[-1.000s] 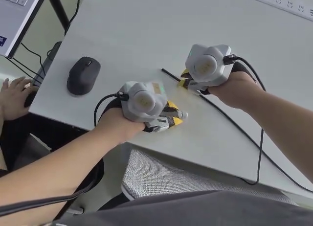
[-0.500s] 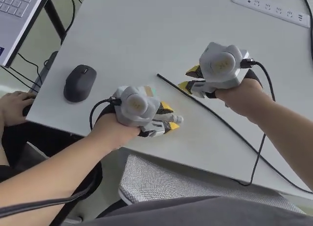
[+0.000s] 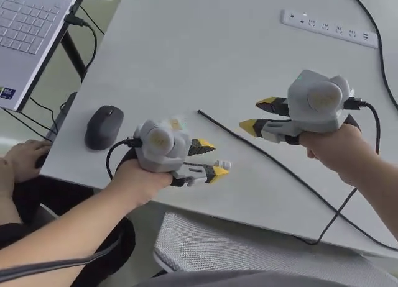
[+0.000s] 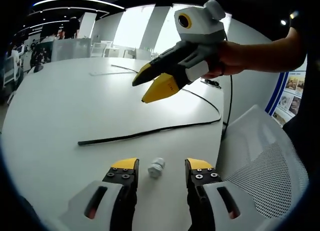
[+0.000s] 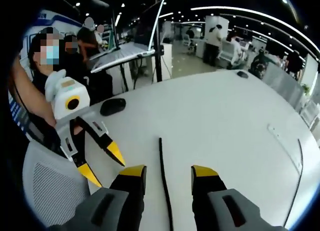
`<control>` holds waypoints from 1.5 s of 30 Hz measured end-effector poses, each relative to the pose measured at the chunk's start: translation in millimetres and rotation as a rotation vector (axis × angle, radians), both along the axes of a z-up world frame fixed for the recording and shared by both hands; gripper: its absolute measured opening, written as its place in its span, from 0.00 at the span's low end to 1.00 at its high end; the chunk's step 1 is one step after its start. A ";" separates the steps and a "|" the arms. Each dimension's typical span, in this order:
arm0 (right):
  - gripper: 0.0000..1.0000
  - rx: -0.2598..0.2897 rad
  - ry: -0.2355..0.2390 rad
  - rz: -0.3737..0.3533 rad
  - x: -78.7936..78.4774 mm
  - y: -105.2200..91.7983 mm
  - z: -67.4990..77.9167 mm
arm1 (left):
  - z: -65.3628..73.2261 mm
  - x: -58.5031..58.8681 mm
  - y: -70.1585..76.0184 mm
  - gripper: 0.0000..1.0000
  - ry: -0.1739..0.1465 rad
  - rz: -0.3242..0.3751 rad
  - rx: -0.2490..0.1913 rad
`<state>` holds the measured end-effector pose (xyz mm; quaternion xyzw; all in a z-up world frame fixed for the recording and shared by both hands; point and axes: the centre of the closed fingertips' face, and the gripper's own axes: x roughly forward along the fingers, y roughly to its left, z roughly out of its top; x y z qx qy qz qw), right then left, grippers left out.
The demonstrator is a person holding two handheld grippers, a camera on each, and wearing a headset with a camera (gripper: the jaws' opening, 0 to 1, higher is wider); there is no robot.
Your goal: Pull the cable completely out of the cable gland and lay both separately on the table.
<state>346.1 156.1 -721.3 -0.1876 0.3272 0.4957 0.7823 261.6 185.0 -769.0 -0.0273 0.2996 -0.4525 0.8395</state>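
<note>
The black cable lies loose on the white table, running from its free end near the middle toward the front right edge. The small white cable gland rests on the table apart from the cable, between the open jaws of my left gripper, which touch nothing. In the head view the left gripper hovers at the front edge. My right gripper is open and held above the cable. In its own view the cable passes below the right gripper.
A black mouse sits at the table's left edge, with a laptop beyond it. A white power strip lies at the far right. A mesh chair seat is below the front edge. A person's hand rests at the left.
My right gripper has lifted off the cable and moved up and to the right, jaws open. The left gripper has stayed near the front edge. The head camera has shifted.
</note>
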 end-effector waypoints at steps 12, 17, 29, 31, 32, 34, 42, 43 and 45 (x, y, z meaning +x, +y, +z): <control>0.42 0.104 -0.005 -0.119 -15.6 -44.5 30.4 | 33.4 -2.0 -0.4 0.45 0.004 0.038 -0.062; 0.45 0.139 -0.001 -0.156 -27.3 -63.1 38.0 | 46.0 0.2 2.2 0.49 -0.017 0.049 -0.063; 0.56 0.200 0.009 -0.220 -51.2 -103.6 50.7 | 65.6 -0.7 4.0 0.59 -0.018 0.064 -0.076; 0.59 0.208 0.009 -0.226 -55.6 -109.1 52.6 | 67.9 -3.8 3.7 0.62 -0.020 0.062 -0.070; 0.60 0.216 0.009 -0.230 -58.1 -112.3 53.8 | 69.3 -4.8 4.0 0.62 -0.022 0.063 -0.068; 0.61 0.222 0.008 -0.231 -62.0 -116.2 54.3 | 72.5 -7.1 5.1 0.64 -0.025 0.064 -0.066; 0.71 0.228 0.025 -0.242 -80.5 -133.0 43.5 | 79.1 -14.4 13.8 0.70 -0.023 0.086 -0.057; 0.73 0.228 0.028 -0.244 -82.6 -135.0 41.0 | 81.2 -14.9 14.5 0.71 -0.024 0.088 -0.059; 0.76 0.222 0.042 -0.247 -86.7 -138.7 35.5 | 81.6 -14.3 16.0 0.73 -0.022 0.095 -0.060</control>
